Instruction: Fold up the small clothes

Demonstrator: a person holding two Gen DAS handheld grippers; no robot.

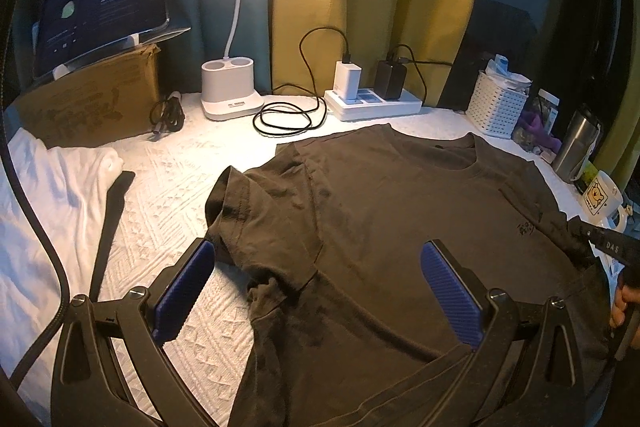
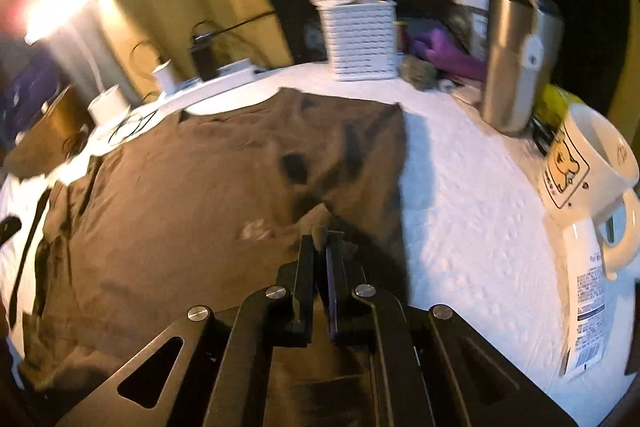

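Note:
A dark brown T-shirt (image 1: 400, 219) lies spread on the white textured cover (image 1: 176, 187), its left sleeve crumpled. My left gripper (image 1: 320, 291) hovers open over the shirt's left sleeve and side, blue pads (image 1: 450, 291) wide apart with cloth beneath them but not pinched. In the right wrist view the same T-shirt (image 2: 192, 187) fills the left and middle. My right gripper (image 2: 323, 239) is shut on a raised pinch of the shirt's cloth near its right side. The right gripper (image 1: 600, 239) also shows at the shirt's right edge in the left wrist view, with a hand behind it.
A white garment (image 1: 52, 187) lies at the left. Along the back stand a cardboard box (image 1: 92, 103) with a tablet, a lamp base (image 1: 230, 87), a power strip (image 1: 372, 103) with cables, a white basket (image 2: 362, 39), a steel tumbler (image 2: 516, 55) and a bear mug (image 2: 580, 163).

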